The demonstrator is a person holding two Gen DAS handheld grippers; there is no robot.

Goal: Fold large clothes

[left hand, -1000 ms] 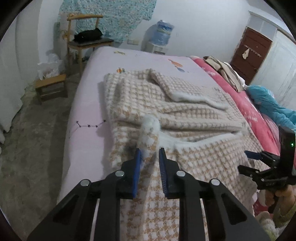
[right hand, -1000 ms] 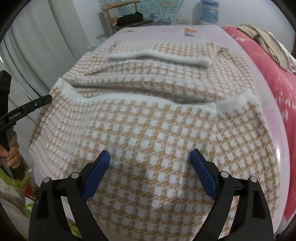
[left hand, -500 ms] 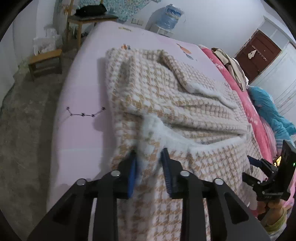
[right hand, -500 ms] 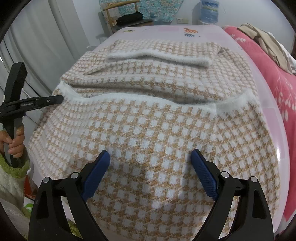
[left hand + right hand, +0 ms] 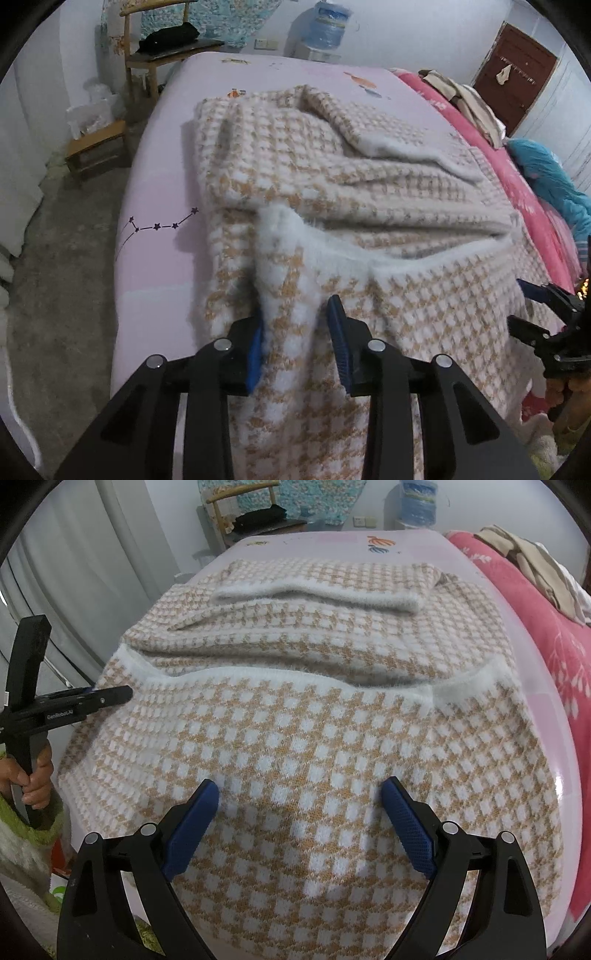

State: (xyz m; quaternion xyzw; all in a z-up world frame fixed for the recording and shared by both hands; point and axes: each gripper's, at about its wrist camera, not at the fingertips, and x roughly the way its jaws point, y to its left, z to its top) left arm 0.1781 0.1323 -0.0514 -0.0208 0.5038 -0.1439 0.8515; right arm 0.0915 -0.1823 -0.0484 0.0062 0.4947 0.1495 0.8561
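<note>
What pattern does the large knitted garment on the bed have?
Tan-and-white houndstooth check with fluffy white trim on the knitted garment; clearest in the right wrist view.

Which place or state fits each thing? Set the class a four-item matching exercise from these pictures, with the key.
Things:
1. left claw
2. right claw
3. water bottle
4. black bag

Places or states:
a. on the wooden chair
b. wide open over the sweater
c. straddling a raised sweater fold
d. by the far wall, beyond the bed

Pairs: 1-c, 2-b, 3-d, 4-a
</note>
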